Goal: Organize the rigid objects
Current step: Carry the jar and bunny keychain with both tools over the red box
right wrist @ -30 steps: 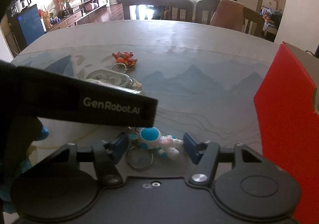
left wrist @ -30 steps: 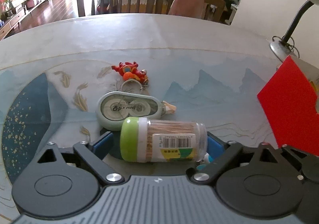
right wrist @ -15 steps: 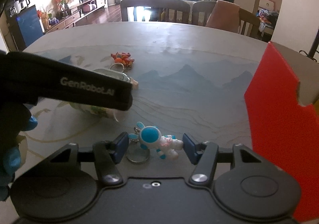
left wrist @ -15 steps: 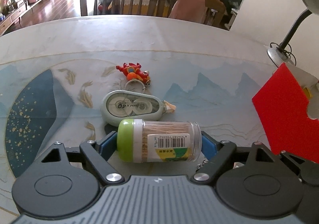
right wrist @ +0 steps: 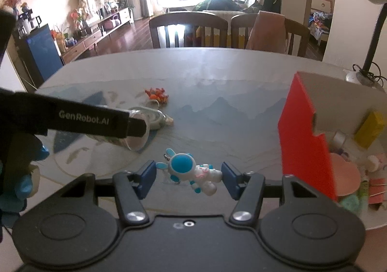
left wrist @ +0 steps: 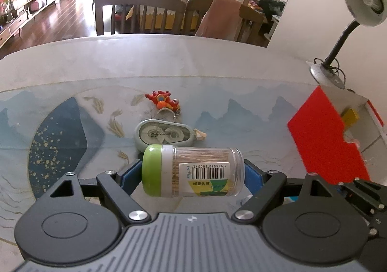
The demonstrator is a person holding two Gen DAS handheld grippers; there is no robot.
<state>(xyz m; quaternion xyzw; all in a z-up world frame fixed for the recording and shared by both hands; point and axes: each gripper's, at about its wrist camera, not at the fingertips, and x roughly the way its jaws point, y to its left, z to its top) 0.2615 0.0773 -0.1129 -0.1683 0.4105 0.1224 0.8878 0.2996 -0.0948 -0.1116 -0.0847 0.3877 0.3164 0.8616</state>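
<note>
A: Left wrist view: table [left wrist: 217, 66], red box [left wrist: 324, 141] at right, lamp [left wrist: 362, 5] behind it.
B: Left gripper [left wrist: 193, 172]?
A: Clamped on toothpick jar [left wrist: 193, 172], lifted, sideways. Tape dispenser [left wrist: 167, 135] just behind, orange keychain [left wrist: 163, 101] beyond.
B: Right gripper [right wrist: 188, 175]?
A: Jaws closed on astronaut keychain [right wrist: 193, 172], beside the box. Left tool blocks the left side of its view.

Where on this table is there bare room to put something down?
Bare: the table past the orange keychain toward the chairs, and between correction tape and red box. Crowded: around the keychain, tape and toothpick jar, and inside the box.
</note>
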